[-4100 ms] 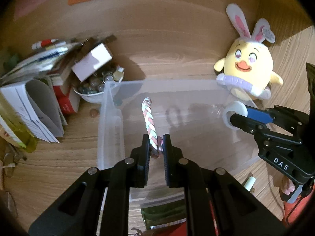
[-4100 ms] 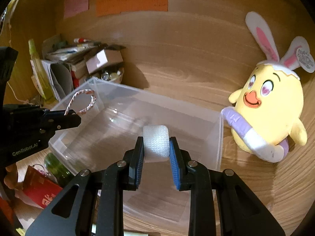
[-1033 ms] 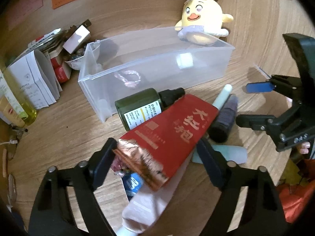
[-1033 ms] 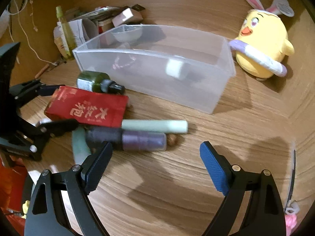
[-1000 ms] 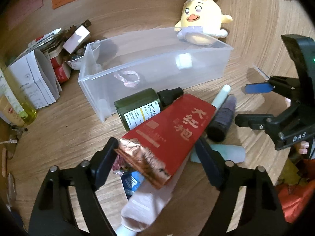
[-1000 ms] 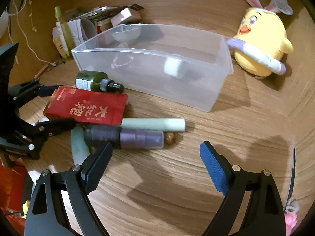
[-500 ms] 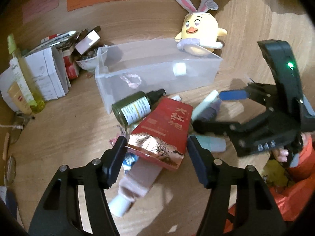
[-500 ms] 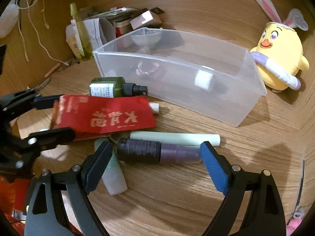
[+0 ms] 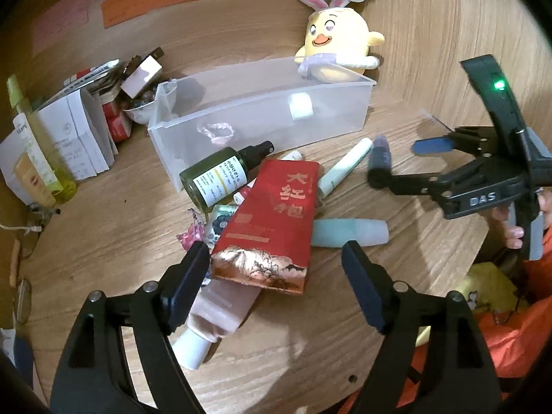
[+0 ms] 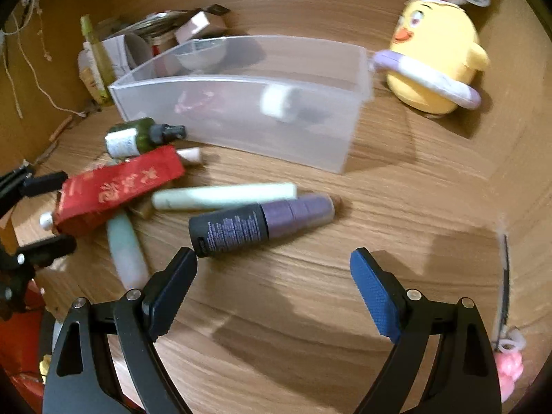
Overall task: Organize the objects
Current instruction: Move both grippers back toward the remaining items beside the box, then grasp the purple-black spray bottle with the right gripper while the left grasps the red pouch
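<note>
One clear bin (image 9: 345,117) holding two items: braided loop (image 9: 215,131), white roll (image 9: 301,106). Loose on the desk (image 9: 103,227): one red pouch (image 9: 276,220), one green bottle (image 9: 217,176), one purple bottle (image 10: 255,224), three tubes. One plush chick (image 9: 339,46).

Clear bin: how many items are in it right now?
2. In the clear bin, a pink braided loop lies toward its left end and a white roll sits right of middle. The frosted walls may hide more.

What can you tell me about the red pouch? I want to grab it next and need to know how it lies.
The red pouch is a flat, glossy packet with gold Chinese characters and a mountain print along its sealed near end. It lies flat but raised, on top of a pink tube and a pale green tube, beside a green bottle. The open left gripper straddles its near end; whether its fingers touch is unclear.
</note>
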Demonstrator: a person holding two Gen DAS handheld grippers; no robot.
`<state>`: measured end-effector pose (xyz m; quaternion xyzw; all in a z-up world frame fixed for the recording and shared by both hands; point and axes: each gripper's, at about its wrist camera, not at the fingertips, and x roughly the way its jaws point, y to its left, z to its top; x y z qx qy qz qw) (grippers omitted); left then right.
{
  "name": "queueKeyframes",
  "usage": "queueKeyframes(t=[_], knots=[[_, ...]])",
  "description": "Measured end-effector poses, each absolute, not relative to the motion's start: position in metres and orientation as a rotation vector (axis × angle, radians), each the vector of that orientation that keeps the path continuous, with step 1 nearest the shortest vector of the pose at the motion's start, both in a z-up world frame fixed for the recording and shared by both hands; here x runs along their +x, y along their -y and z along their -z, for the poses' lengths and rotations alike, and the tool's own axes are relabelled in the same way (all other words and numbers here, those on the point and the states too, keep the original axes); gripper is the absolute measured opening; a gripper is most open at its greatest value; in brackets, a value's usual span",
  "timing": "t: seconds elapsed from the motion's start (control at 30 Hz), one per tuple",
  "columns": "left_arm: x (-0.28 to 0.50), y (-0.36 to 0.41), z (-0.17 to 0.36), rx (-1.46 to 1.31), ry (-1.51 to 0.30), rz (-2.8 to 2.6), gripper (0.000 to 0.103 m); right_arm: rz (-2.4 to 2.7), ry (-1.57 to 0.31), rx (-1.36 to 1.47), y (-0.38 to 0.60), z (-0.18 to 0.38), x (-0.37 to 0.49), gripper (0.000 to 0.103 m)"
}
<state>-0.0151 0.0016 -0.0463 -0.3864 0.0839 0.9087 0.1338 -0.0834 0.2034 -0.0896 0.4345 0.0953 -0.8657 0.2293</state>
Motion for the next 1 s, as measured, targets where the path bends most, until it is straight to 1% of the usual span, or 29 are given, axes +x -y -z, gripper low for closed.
queueKeyframes(t=[0.1, 0.3, 0.43, 0.5, 0.53, 0.57, 0.7, 0.8, 0.87, 0.97, 1.0], knots=[[-0.022, -0.002, 0.05, -1.149, -0.252, -2.645, 0.08, 2.37, -0.199, 1.191, -0.213, 0.086, -0.082, 0.089], [-0.035, 0.005, 0.055, -1.186, -0.166, -2.636, 0.08, 2.37, -0.065, 1.156, -0.205, 0.073, -0.093, 0.089], [-0.043, 0.009, 0.057, -1.196, -0.095, -2.635, 0.079, 2.373, -0.071, 1.215, -0.19, 0.084, -0.104, 0.089], [-0.045, 0.01, 0.058, -1.195, -0.066, -2.626, 0.075, 2.373, -0.072, 1.247, -0.189, 0.088, -0.107, 0.088], [-0.045, 0.01, 0.059, -1.198, -0.056, -2.62, 0.068, 2.378, -0.062, 1.239, -0.191, 0.087, -0.106, 0.088], [-0.045, 0.009, 0.059, -1.198, -0.05, -2.609, 0.064, 2.386, -0.06, 1.237, -0.193, 0.087, -0.106, 0.088], [-0.042, 0.006, 0.058, -1.191, -0.042, -2.609, 0.061, 2.391, -0.09, 1.247, -0.2, 0.089, -0.104, 0.086], [-0.038, 0.003, 0.055, -1.176, -0.032, -2.602, 0.056, 2.401, -0.124, 1.239, -0.204, 0.089, -0.099, 0.075], [-0.035, 0.001, 0.052, -1.162, -0.046, -2.617, 0.056, 2.415, -0.152, 1.23, -0.208, 0.089, -0.096, 0.061], [-0.031, -0.002, 0.047, -1.14, -0.055, -2.627, 0.056, 2.431, -0.177, 1.22, -0.213, 0.088, -0.095, 0.049], [-0.03, -0.003, 0.046, -1.134, -0.053, -2.626, 0.056, 2.434, -0.18, 1.218, -0.215, 0.088, -0.095, 0.047]])
